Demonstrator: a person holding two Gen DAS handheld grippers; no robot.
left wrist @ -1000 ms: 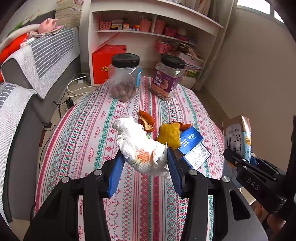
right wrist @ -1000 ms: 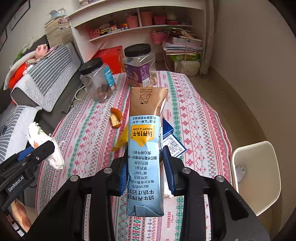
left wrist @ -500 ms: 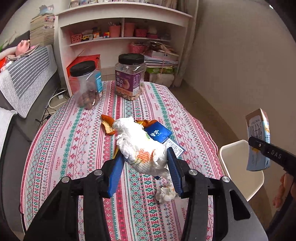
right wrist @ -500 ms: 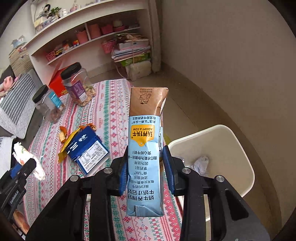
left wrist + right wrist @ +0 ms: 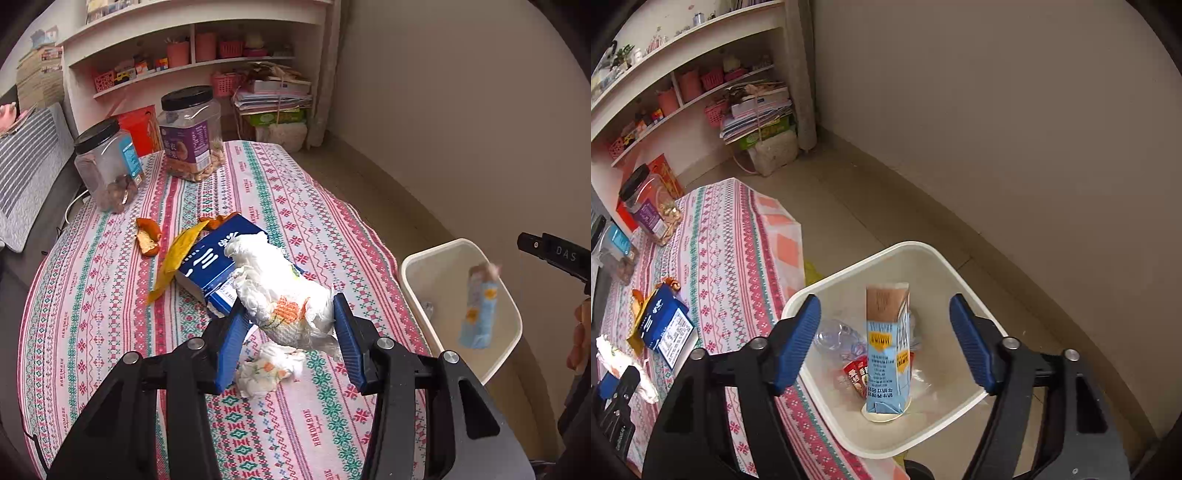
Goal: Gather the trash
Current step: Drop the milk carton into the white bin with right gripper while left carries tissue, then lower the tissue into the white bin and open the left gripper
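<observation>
carton (image 5: 886, 347): blue, upright in bin (image 5: 827, 280) | tissue wad (image 5: 284, 295): white, crumpled

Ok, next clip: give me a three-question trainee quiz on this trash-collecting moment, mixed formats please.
1. True or false: the right gripper is clamped on the milk carton.
2. Which item does the left gripper hold? A) blue box B) crumpled white tissue C) orange peel
3. Fill in: the milk carton is inside the white ____.

Key
1. False. Its jaws have just been opening and stand wide, apart from the carton.
2. B. The crumpled white tissue sits between the pads, above the blue box; the orange peel lies on the table.
3. bin, on the floor beside the table.
</observation>
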